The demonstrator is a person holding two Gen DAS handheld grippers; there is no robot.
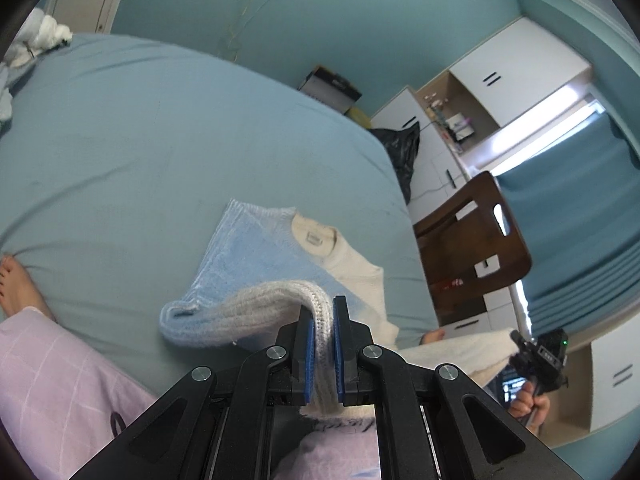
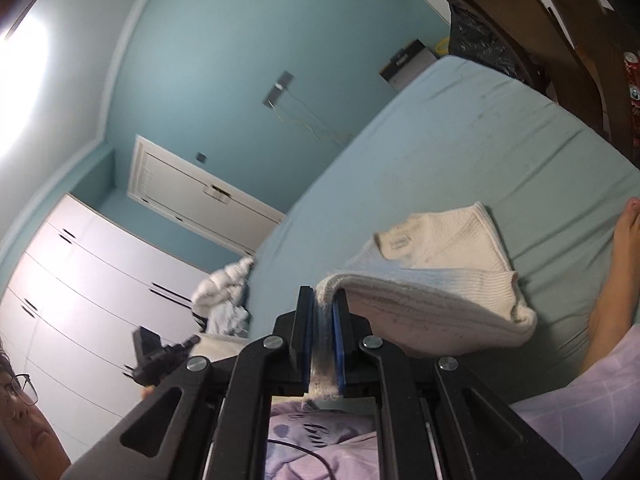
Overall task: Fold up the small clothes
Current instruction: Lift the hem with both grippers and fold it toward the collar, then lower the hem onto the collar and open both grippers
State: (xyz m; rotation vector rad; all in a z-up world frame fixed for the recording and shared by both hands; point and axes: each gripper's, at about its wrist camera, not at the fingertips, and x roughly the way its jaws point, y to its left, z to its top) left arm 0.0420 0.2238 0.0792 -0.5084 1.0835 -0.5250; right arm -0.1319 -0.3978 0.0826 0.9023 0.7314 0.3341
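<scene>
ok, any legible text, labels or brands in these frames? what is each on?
None can be read.
Neck tag inside the sweater collar: print too small.
Red can at the right edge: lettering blurred.
Dark script on the lilac top below the right gripper: partly hidden, illegible.

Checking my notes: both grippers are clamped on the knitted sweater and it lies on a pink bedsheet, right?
Not quite: the bedsheet is light blue-green, not pink, as the left wrist view shows. Both the left gripper and the right gripper are clamped on the sweater.
</scene>
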